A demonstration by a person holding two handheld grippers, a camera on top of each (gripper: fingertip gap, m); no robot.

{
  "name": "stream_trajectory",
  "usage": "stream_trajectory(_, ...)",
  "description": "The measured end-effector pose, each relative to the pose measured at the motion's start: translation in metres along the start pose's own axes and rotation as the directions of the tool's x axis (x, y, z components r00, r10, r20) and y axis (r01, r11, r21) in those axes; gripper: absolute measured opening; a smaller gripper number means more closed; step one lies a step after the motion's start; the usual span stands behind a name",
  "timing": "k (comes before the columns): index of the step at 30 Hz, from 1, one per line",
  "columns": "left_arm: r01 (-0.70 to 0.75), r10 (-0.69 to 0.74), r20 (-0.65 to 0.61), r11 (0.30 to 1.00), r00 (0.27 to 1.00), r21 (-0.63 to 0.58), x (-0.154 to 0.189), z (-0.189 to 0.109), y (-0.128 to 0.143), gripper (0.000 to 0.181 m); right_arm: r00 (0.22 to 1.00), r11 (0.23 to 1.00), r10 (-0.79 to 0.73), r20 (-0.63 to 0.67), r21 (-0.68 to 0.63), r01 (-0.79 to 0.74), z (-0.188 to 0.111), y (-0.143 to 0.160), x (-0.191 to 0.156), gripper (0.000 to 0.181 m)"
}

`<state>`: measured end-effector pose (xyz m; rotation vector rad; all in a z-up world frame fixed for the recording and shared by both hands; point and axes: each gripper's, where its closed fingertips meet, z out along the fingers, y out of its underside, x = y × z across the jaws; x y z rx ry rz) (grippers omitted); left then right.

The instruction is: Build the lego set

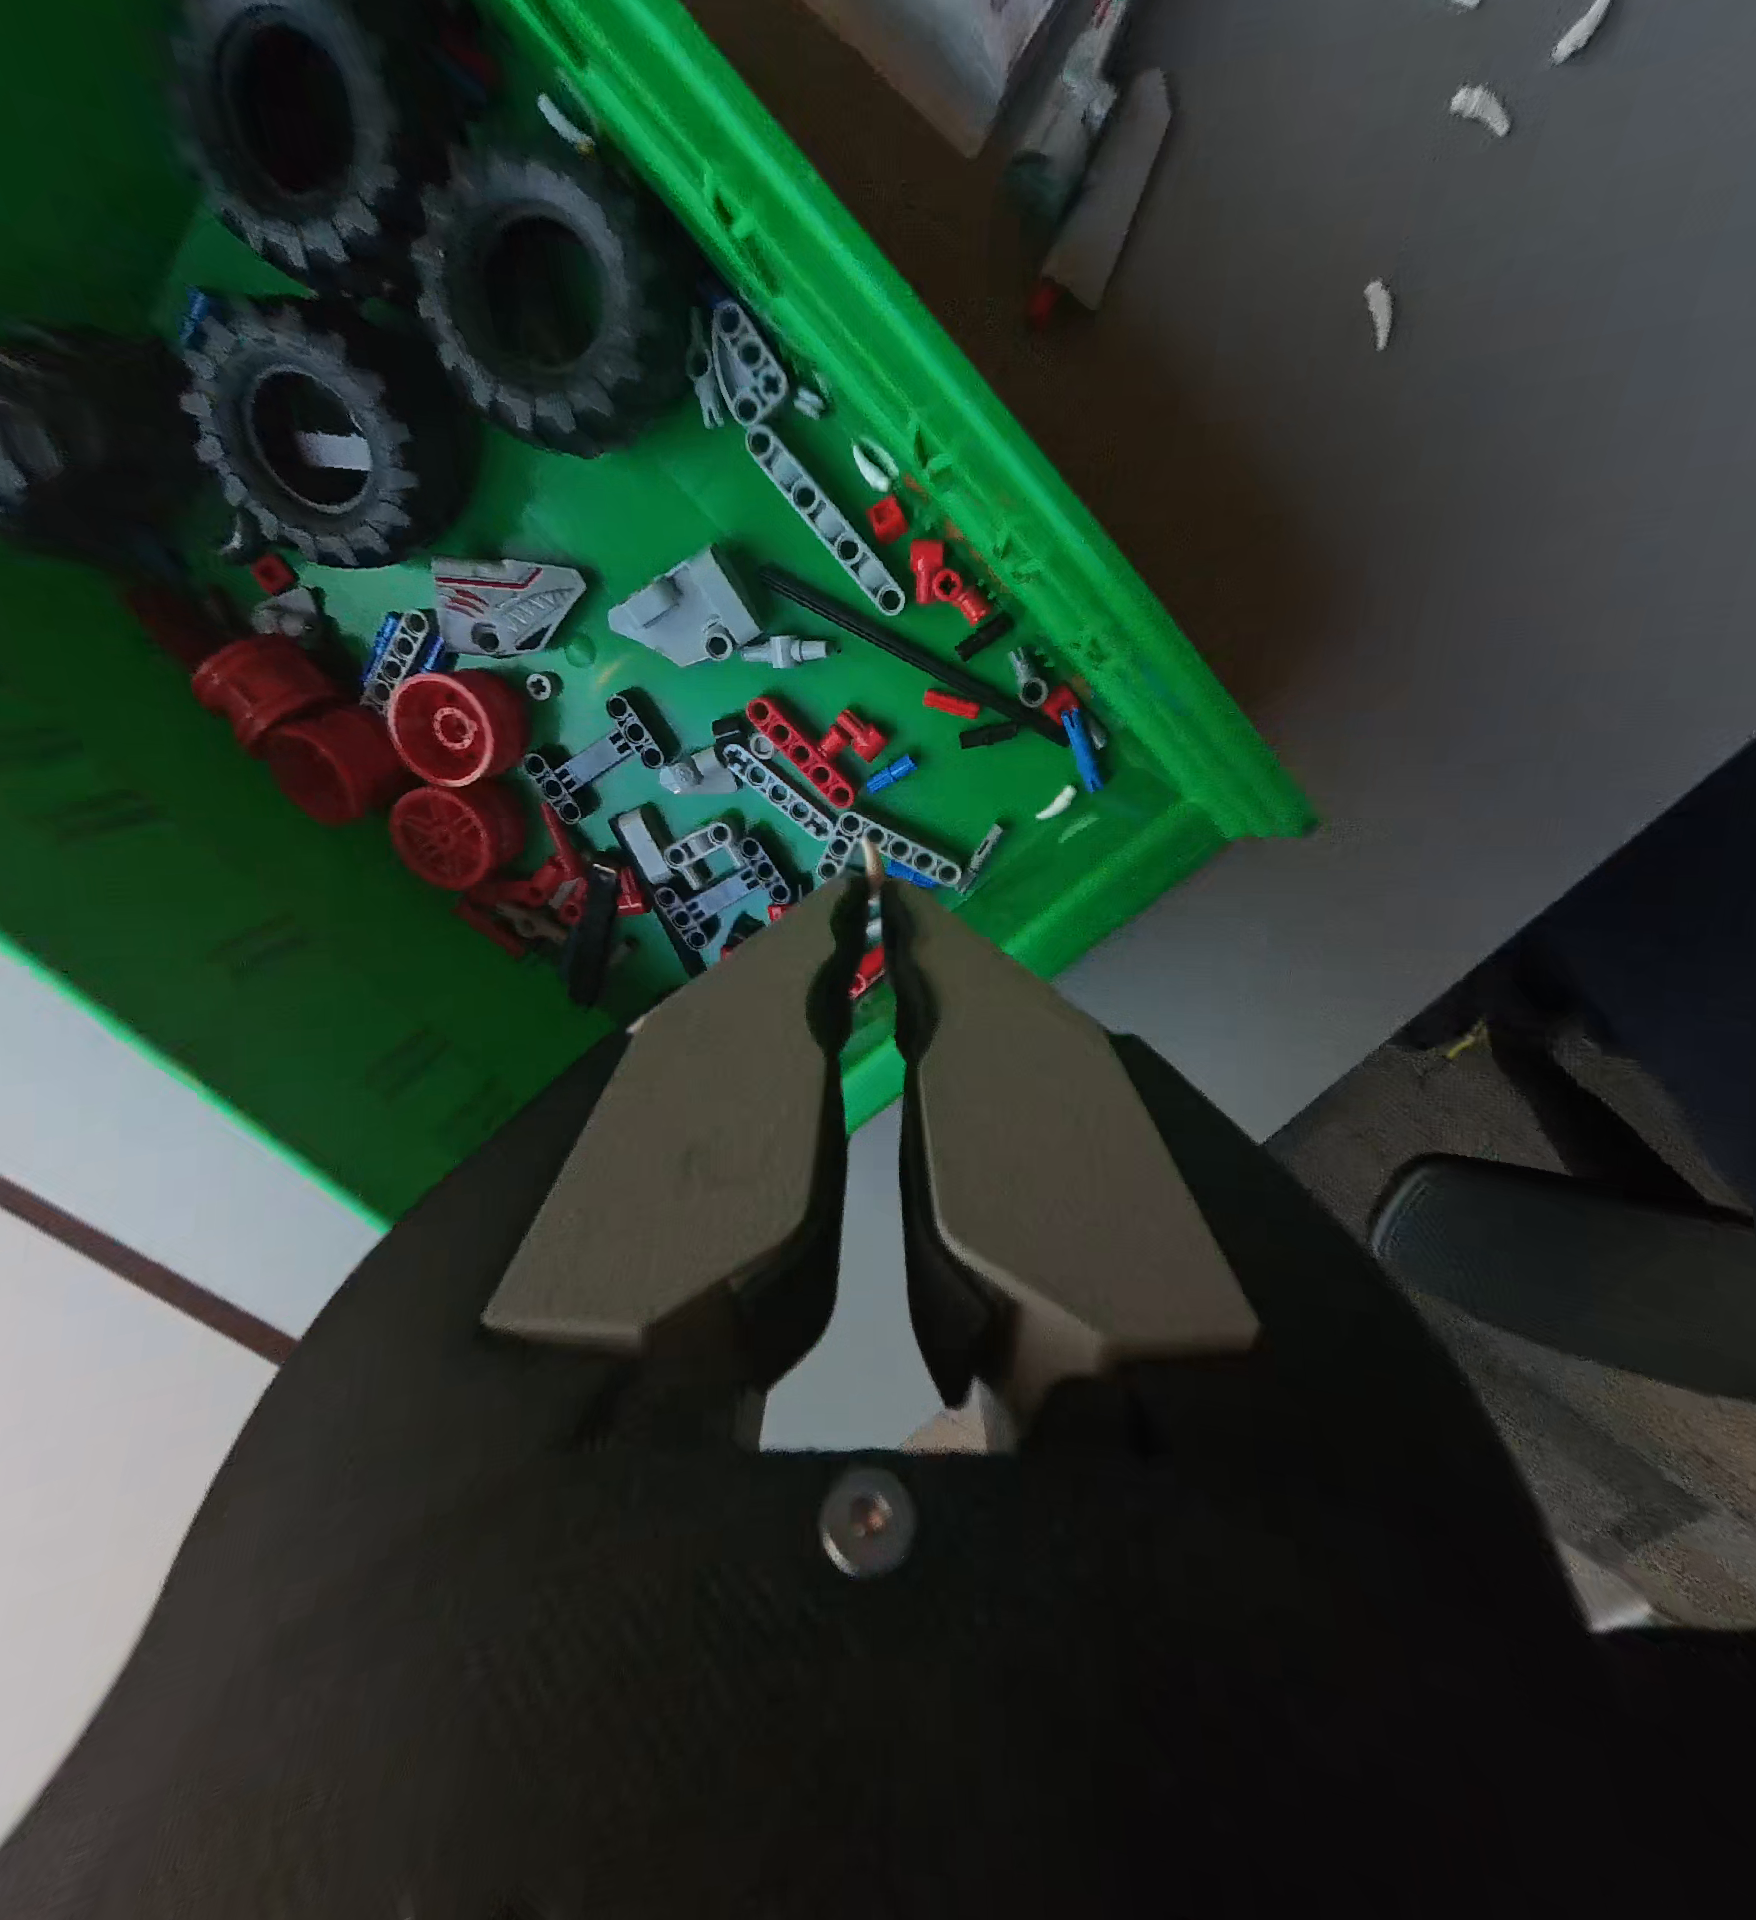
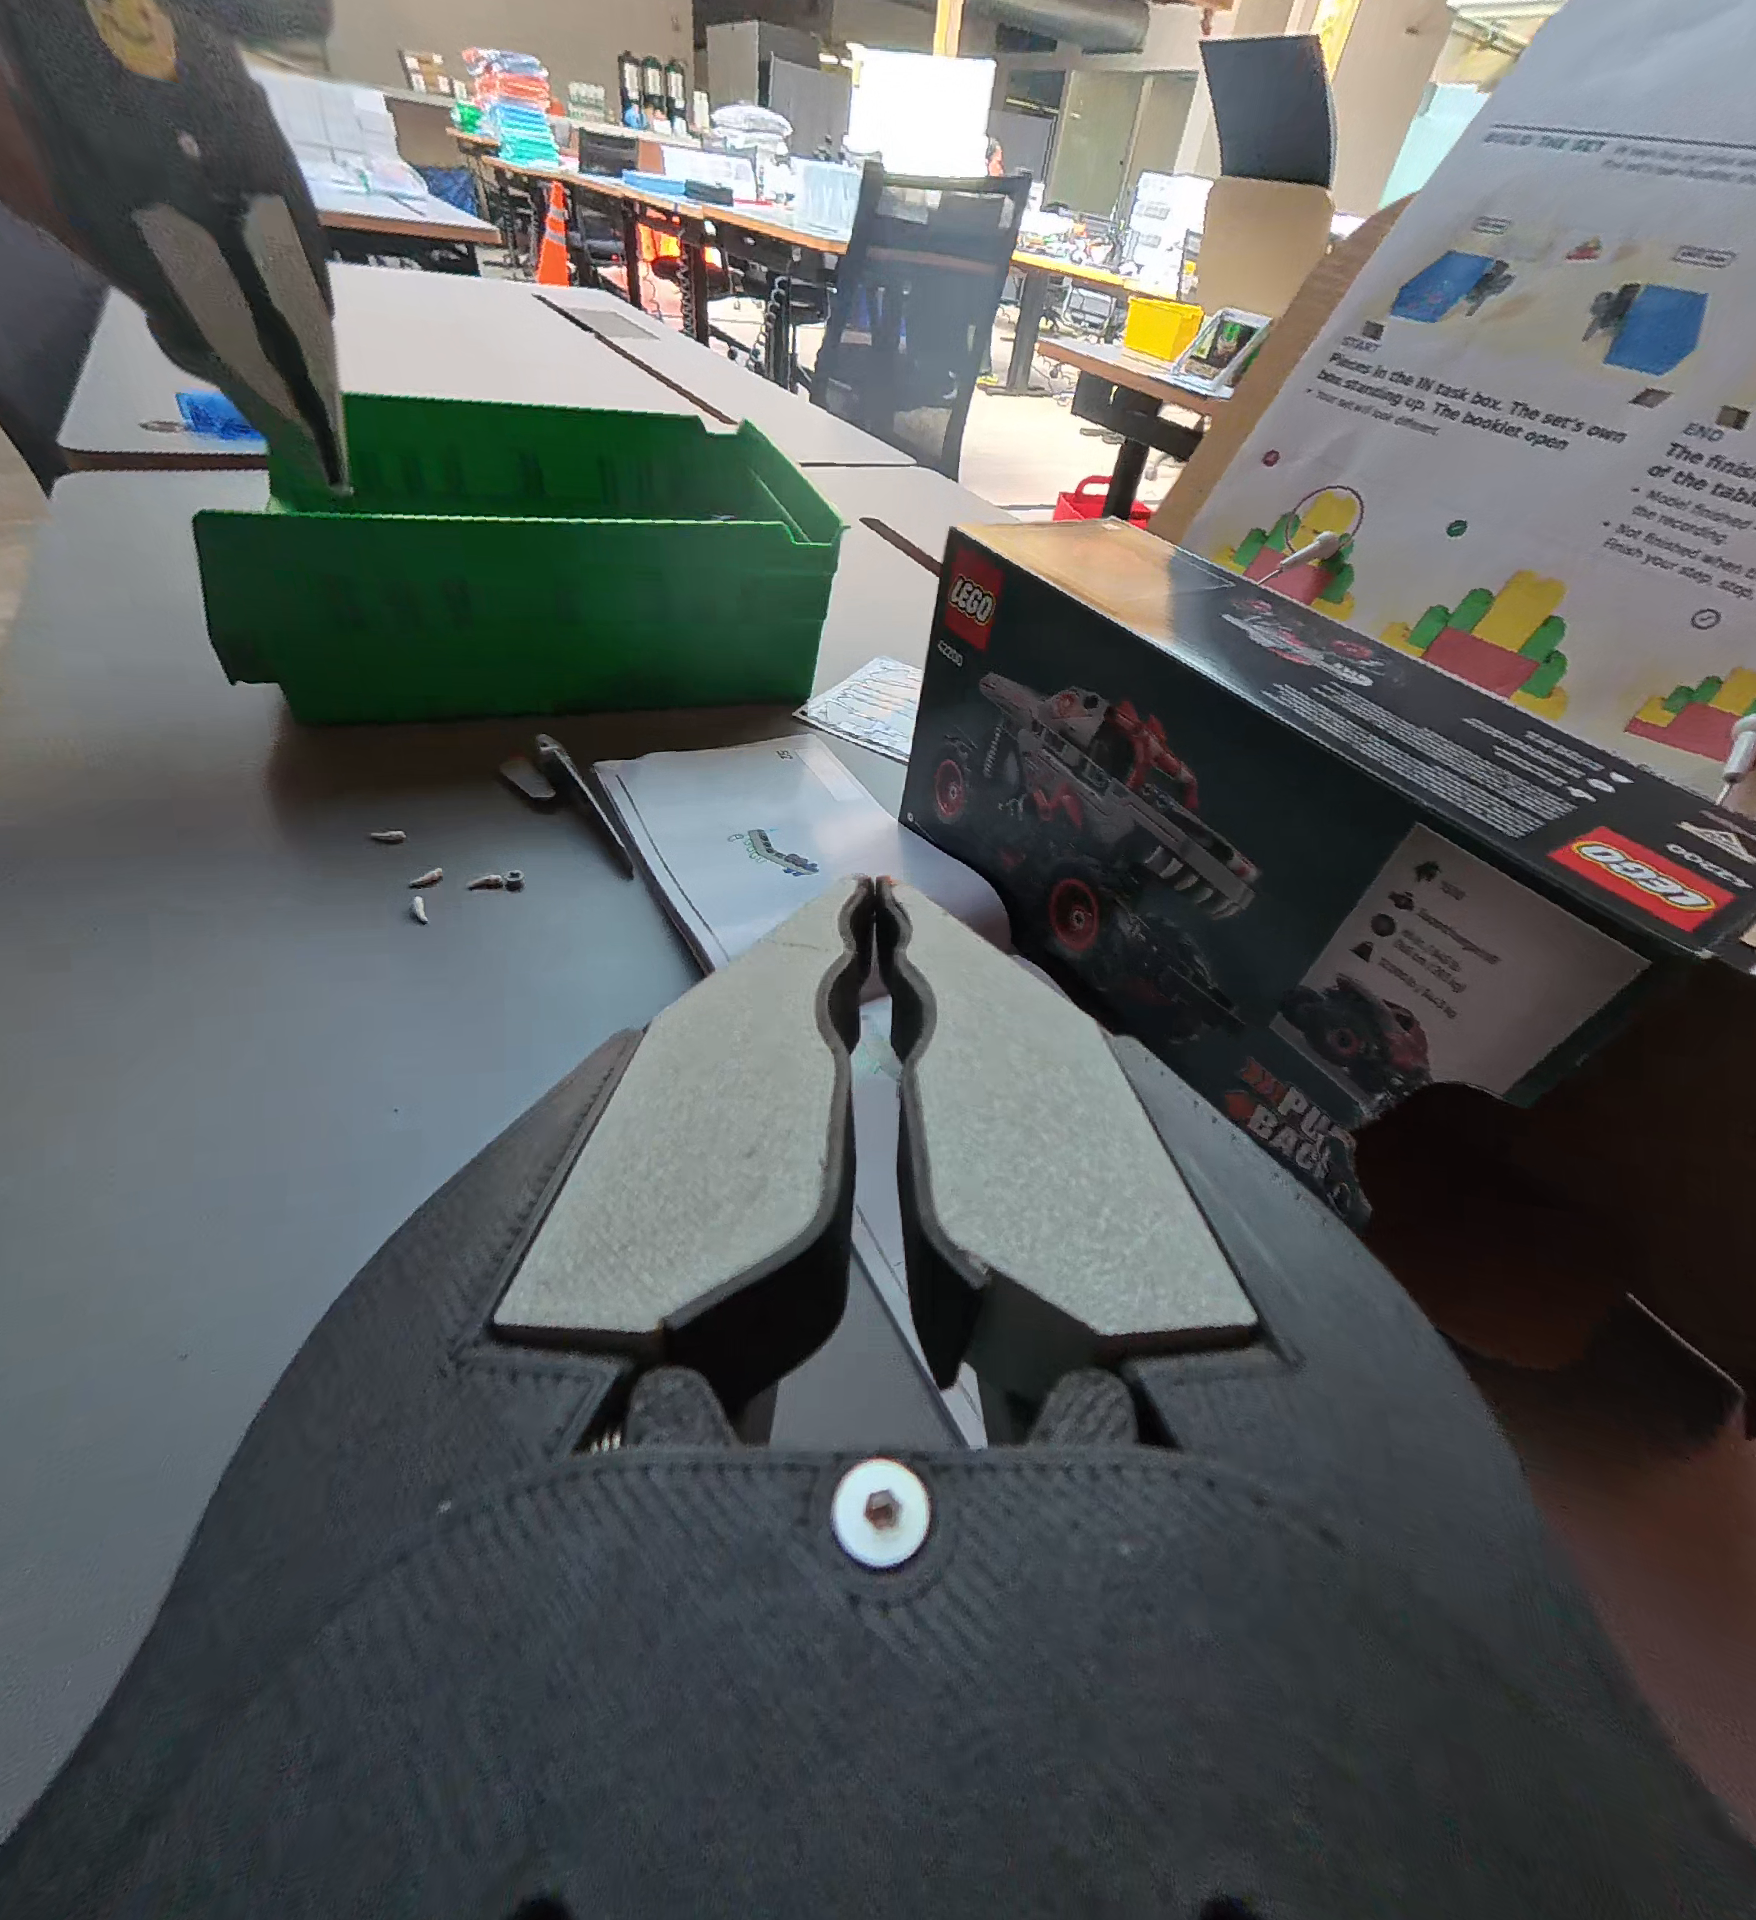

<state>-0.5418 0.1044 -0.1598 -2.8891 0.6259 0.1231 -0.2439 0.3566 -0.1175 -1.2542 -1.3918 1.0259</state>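
A green bin [image 1: 1113, 665] holds loose Lego parts: black tyres [image 1: 531, 301], red wheel hubs [image 1: 453, 727], and grey, red and blue beams [image 1: 822, 520]. My left gripper [image 1: 869, 896] hangs over the bin's near corner, shut on a small pale pointed piece [image 1: 871, 860] that sticks out at the tips. It also shows in the right wrist view [image 2: 328, 468], pointing down into the bin [image 2: 510, 613]. My right gripper [image 2: 876, 891] is shut and empty, low above the open instruction booklet [image 2: 749, 821].
The set's box [image 2: 1269, 821] lies right of the booklet, with a printed sheet [image 2: 1539, 468] on cardboard behind it. Several small white tooth pieces [image 2: 427, 883] and a dark grey part [image 2: 567, 779] lie on the table between bin and booklet. A chair [image 1: 1580, 1278] stands beside the table. Tip to tip, the grippers are about 40 cm apart.
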Motion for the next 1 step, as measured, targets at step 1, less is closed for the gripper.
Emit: stream_trajectory(1,0.003,-0.003,0.019,0.999,1.0,0.036,0.0021,-0.0128,-0.0071,0.0,1.0,1.0,-0.009,0.01,0.003,0.009,0.0009,-0.0015,-0.0039,0.0)
